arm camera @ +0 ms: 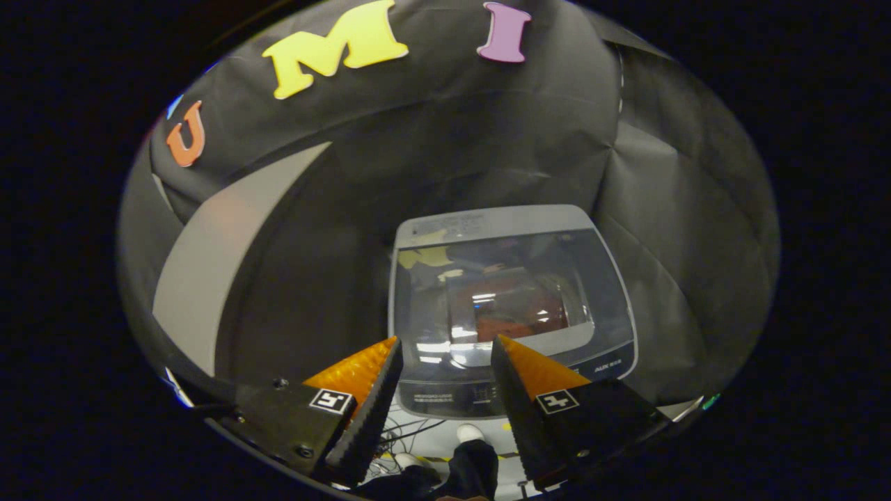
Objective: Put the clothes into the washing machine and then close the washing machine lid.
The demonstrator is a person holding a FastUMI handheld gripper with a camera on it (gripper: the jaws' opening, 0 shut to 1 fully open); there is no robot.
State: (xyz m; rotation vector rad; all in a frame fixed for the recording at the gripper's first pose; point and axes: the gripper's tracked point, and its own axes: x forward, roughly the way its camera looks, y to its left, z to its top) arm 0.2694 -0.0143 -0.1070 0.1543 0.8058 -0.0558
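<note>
The floor (452, 435) lay pale below the gripper (445, 355), whose fingers stood apart over it with nothing between them. On it stood the washing machine (511, 306), lid down, just ahead of the fingers. Dark cables (407, 431) and a person's shoes (471, 433) rested on it nearer, between the fingers.

Washer (511, 306) ahead, just beyond gripper (445, 348), fingers apart, nothing between. Lid (515, 299) down on top. Clothes (511, 323) inside, under lid. Wall (445, 153) behind washer.

No legible text on washing machine (511, 306)
</note>
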